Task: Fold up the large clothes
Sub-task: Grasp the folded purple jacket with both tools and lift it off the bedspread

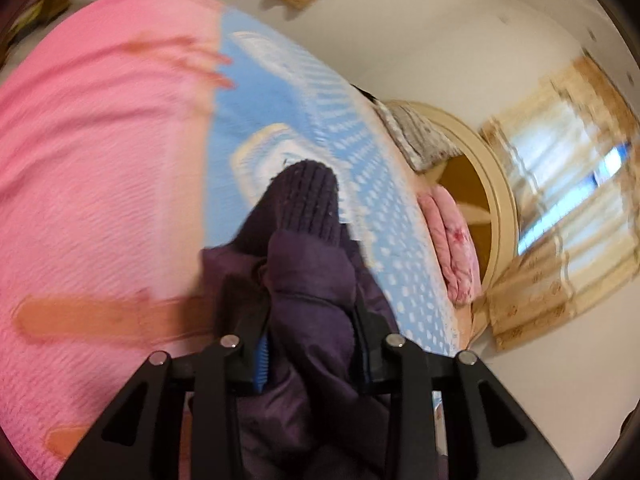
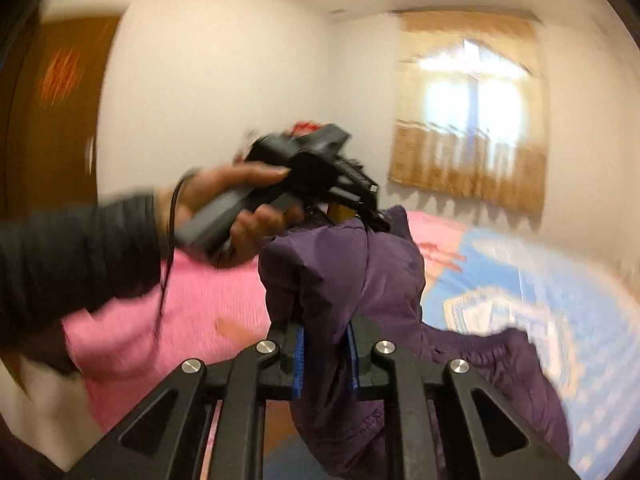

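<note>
My left gripper (image 1: 310, 320) pinches the purple padded jacket (image 1: 312, 280) near its knitted cuff (image 1: 308, 196), and my right gripper (image 2: 326, 344) pinches another bunch of the same jacket (image 2: 360, 280). The jacket hangs between both, lifted above the pink and blue bedspread (image 1: 100, 160); my left hand (image 2: 232, 216) is seen just beside it. I think the step is to spread the jacket flat before folding. To do it well, I should hold both grips firm, pull them apart evenly, and lower the cloth slowly so no wrinkle is trapped below.
</note>
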